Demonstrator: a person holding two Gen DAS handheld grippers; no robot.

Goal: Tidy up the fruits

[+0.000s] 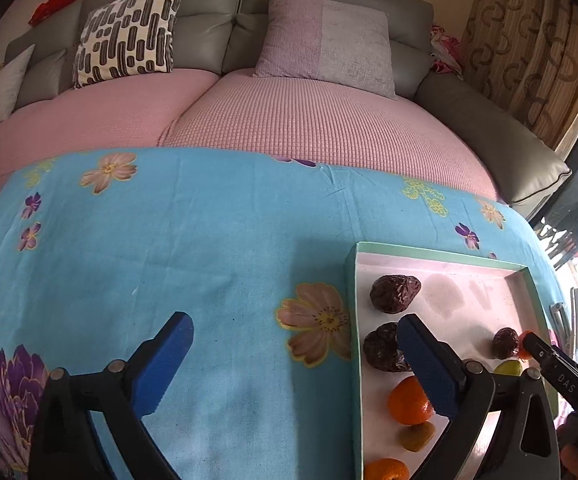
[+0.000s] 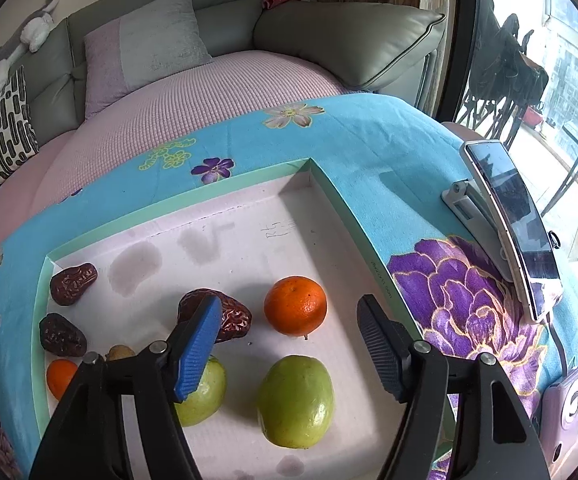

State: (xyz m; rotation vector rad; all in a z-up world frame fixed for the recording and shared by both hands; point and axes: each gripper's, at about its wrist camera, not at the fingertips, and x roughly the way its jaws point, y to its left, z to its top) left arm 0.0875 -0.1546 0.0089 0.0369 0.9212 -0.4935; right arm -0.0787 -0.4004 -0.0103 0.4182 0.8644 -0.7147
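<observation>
Grey sofa [image 1: 217, 8] with pink seat covers fills the background; 2 cushions lean on its backrest, 1 patterned black-and-cream [image 1: 129, 32] and 1 lilac [image 1: 329, 40]. Blue floral cloth [image 1: 169, 240] covers the work surface in the foreground. Shallow tray [image 2: 225, 196] with a green rim and white floor lies on the cloth; in the left wrist view it sits at 4 o'clock. Tray contents, right wrist view: 3 dried dates, at 9 o'clock [image 2: 73, 283], at 8 o'clock [image 2: 63, 336] and near centre [image 2: 233, 316]; 1 large orange [image 2: 295, 306] just right of the central date; 1 small orange [image 2: 60, 376] at 8 o'clock by the tray wall; 2 green fruits, 1 whole at 6 o'clock [image 2: 296, 400], 1 partly hidden [image 2: 205, 396] behind a blue finger pad. Left gripper [image 1: 293, 360] is spread wide and empty, its right finger over the tray's left edge, its left finger over bare cloth. Right gripper [image 2: 289, 332] is likewise wide apart and empty, hanging over the tray with both fruit rows between its fingers. Phone [image 2: 513, 220] stands on a holder at 3 o'clock, outside the tray
</observation>
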